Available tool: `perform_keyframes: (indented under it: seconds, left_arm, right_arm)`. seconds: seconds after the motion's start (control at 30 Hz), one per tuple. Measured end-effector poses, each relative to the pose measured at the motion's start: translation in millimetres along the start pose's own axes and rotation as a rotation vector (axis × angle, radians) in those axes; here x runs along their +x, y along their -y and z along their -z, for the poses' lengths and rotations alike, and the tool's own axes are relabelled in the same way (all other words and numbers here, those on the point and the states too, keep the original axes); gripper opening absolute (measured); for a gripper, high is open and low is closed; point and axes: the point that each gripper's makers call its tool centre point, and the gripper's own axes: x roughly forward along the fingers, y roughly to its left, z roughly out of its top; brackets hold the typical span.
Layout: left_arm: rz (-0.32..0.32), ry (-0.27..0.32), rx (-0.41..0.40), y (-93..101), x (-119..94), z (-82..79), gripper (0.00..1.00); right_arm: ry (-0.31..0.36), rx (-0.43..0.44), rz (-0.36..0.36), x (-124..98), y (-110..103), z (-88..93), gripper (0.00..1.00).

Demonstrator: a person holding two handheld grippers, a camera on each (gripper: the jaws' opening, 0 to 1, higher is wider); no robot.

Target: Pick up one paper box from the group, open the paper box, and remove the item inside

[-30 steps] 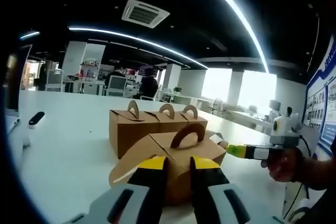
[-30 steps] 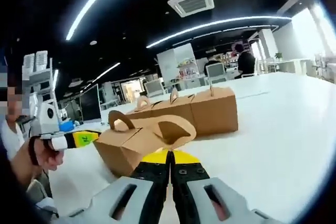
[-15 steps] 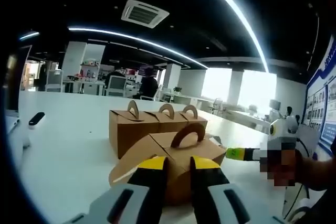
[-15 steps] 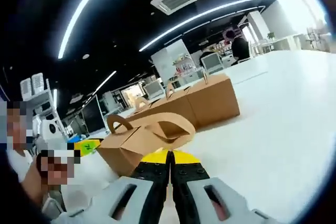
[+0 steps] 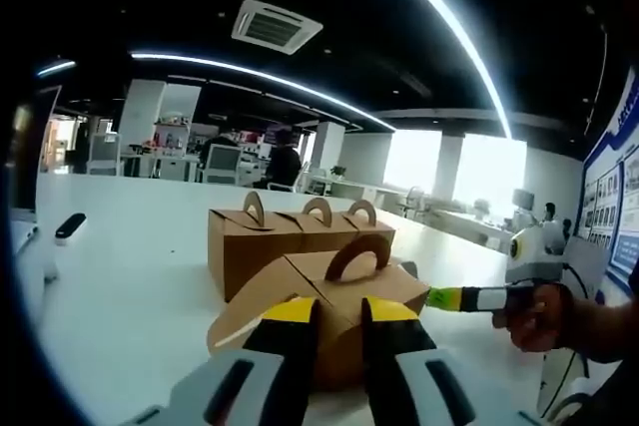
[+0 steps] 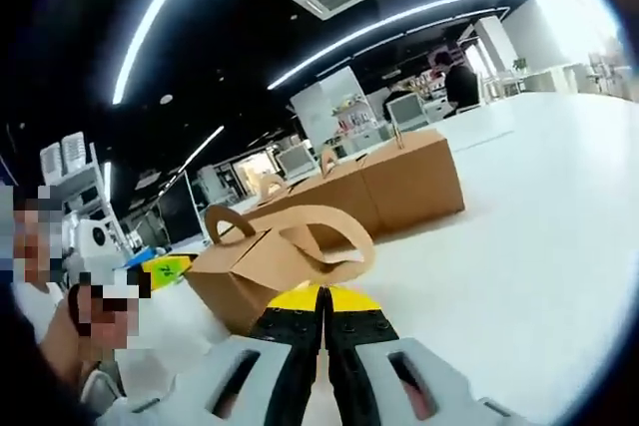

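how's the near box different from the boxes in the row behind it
The near box stands apart in front, between the left claw jaws, one handle flap splayed open; the row of boxes stands touching, handles upright and closed. The near box sits cornerwise, the row square. All are brown card with arched handles.

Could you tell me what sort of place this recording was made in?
Probably an open-plan office: a ceiling air-conditioning unit and strip lights hang overhead, with desks and monitors behind the white table.
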Motion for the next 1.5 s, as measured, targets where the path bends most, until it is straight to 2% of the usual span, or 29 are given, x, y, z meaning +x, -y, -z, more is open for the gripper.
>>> perform_keyframes:
  seconds: [0.4, 0.47, 0.53, 0.73, 0.9, 0.93, 1.03, 1.2, 1.37, 1.5]
  left_arm:
    - [0.007, -0.006, 0.004, -0.8, 0.8, -0.3, 0.2]
    - [0.008, -0.011, 0.007, -1.0, 0.9, -0.4, 0.2]
    - [0.012, -0.02, 0.012, -1.7, 1.3, -0.6, 0.2]
    - [0.02, -0.045, 0.033, -2.1, 5.8, -1.9, 0.2]
    - [0.021, -0.044, 0.038, -1.7, 7.8, -1.9, 0.2]
    - [0.024, -0.044, 0.036, -1.8, 8.3, -2.0, 0.2]
    - [0.026, -0.046, 0.038, -1.7, 8.5, -2.0, 0.2]
    - [0.026, -0.046, 0.037, -1.5, 8.0, -1.8, 0.2]
    - [0.026, -0.041, 0.032, -3.0, 7.4, -1.5, 0.2]
    - [0.028, -0.039, 0.03, -3.2, 7.1, -1.1, 0.2]
  right_arm:
    - [-0.008, -0.005, -0.011, 1.1, 0.3, 1.9, 0.03]
    - [-0.005, -0.051, -0.023, 1.5, -0.1, -0.4, 0.03]
    - [0.01, -0.085, -0.009, 0.2, 1.9, -6.6, 0.05]
    - [0.05, -0.077, 0.0, -5.1, 8.5, -23.1, 0.09]
    - [0.118, -0.075, 0.008, -13.6, 8.7, -45.4, 0.13]
    - [0.148, -0.115, 0.009, -18.2, 6.9, -58.6, 0.13]
    - [0.189, -0.204, 0.048, -24.9, 8.4, -78.3, 0.14]
    - [0.242, -0.266, 0.072, -28.4, 3.6, -104.2, 0.14]
    - [0.267, -0.342, 0.05, -24.1, -12.0, -116.1, 0.14]
    - [0.275, -0.466, -0.013, -11.9, -38.4, -120.6, 0.14]
